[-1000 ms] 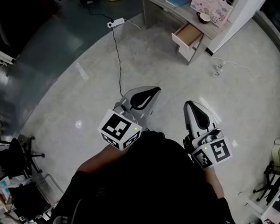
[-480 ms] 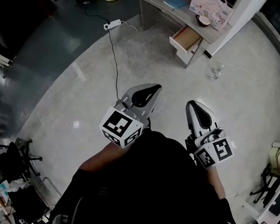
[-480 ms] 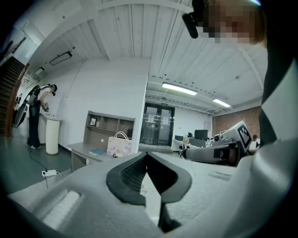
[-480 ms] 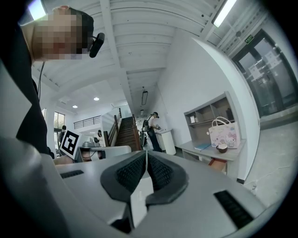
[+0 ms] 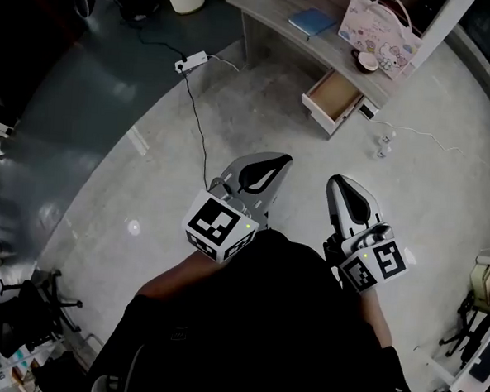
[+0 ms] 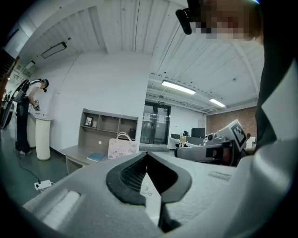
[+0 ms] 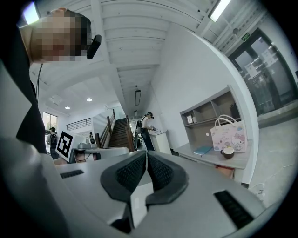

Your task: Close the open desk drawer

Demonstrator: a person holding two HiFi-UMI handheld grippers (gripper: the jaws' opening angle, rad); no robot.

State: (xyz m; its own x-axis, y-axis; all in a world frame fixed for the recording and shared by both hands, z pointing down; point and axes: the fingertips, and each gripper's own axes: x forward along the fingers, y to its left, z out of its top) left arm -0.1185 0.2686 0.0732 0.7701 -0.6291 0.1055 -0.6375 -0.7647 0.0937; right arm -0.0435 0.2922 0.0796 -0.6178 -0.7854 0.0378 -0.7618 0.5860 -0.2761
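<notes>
Power strip (image 5: 191, 61): on the floor, left of the desk; black cable (image 5: 201, 122) running from it toward the person.
Left gripper (image 5: 282, 160): jaws pressed together with nothing between them; held low and close to the body, well apart from the desk.
Desk (image 5: 273, 6): at the top of the head view, across a stretch of floor; blue book (image 5: 312, 22) lying on it.
Drawer (image 5: 332, 93): pulled out from under the desk's right end, front toward the person, wooden inside showing; contents too small to tell.
Right gripper (image 5: 332, 181): jaws likewise together, gripping nothing; beside the left gripper, pointed roughly at the drawer but well apart from it.
Bag (image 5: 379, 25): pink, upright on the desk above the drawer; cup (image 5: 367, 62) just beside it.
Done: nothing yet, judging by the drawer standing out and neither gripper near it.
Left: walking up to the desk, setting closed jaws against the drawer front, pushing until it sits flush.
</notes>
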